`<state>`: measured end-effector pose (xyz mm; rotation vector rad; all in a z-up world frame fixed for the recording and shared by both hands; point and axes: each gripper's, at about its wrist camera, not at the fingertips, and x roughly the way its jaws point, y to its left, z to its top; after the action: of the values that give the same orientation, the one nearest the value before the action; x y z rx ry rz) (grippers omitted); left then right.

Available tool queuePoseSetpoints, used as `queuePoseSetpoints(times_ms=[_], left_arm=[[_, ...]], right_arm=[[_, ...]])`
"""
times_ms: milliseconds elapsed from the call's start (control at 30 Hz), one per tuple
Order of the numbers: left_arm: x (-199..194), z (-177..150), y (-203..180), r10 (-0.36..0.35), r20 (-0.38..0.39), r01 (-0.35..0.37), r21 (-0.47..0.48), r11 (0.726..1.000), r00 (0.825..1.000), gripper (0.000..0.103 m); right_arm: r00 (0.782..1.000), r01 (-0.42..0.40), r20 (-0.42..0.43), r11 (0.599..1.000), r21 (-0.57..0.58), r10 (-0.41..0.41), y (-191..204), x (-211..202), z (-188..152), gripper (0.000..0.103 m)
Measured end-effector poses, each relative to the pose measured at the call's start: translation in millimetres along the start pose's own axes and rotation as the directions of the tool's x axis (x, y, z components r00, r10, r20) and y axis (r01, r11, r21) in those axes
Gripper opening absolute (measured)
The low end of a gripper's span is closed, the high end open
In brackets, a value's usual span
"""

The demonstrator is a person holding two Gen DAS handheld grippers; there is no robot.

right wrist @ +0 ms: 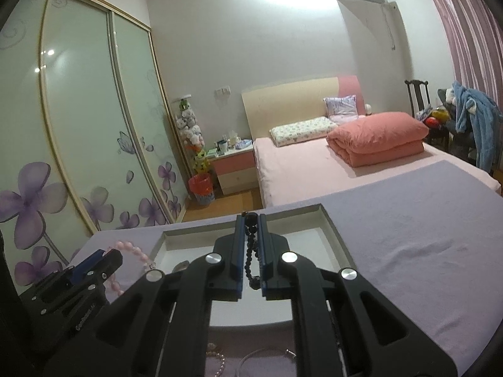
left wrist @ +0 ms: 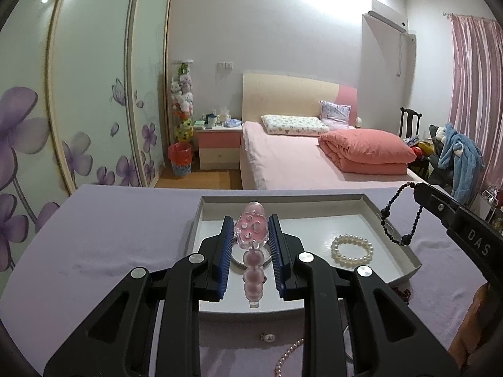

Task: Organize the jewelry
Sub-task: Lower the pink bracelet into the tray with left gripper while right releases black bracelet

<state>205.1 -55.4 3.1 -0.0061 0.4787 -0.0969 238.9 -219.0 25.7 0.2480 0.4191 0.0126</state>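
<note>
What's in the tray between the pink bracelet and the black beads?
A white pearl bracelet lies on the tray floor between them in the left wrist view. The left hand-held gripper holds the pink bracelet; the right hand-held gripper holds the black beads.

pink pearl strand (left wrist: pixel 287 358) cut off at bottom edge, silver bangle (right wrist: pixel 267 355) partly hidden
</note>
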Motion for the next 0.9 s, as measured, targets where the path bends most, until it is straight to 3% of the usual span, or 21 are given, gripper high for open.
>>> queuePoseSetpoints(times_ms=[300, 600, 633, 733, 900], left_arm=[[30.6, 5.4, 1.4, -0.038, -0.052, 0.037, -0.016, 0.999, 0.998, 0.024], [74.2, 13.9, 4.0, -0.06, -0.106, 0.057, -0.031, 0.998, 0.993, 0.024], [75.4, 14.0, 2.9, -0.059, -0.106, 0.056, -0.033, 0.998, 0.993, 0.024], [76.5, 15.0, 8.1, -0.066, -0.107, 0.059, -0.062, 0.996, 0.992, 0.025], [68.6, 20.1, 19.3, -0.054, -0.089, 0.046, -0.086, 0.995, 0.995, 0.035]], right_arm=[[0.993, -0.018, -0.117, 0.999, 0.042, 0.023, -7.0, 54.0, -5.9, 0.009], [0.968, -0.025, -0.245, 0.993, 0.118, 0.053, -15.3, 116.2, -8.0, 0.01], [0.967, -0.013, -0.249, 0.992, 0.123, 0.044, -16.4, 120.6, -7.5, 0.014], [0.97, 0.0, -0.24, 0.99, 0.138, 0.033, -21.6, 120.0, -6.8, 0.038], [0.974, 0.009, -0.225, 0.99, 0.143, 0.024, -31.2, 108.0, -8.0, 0.038]])
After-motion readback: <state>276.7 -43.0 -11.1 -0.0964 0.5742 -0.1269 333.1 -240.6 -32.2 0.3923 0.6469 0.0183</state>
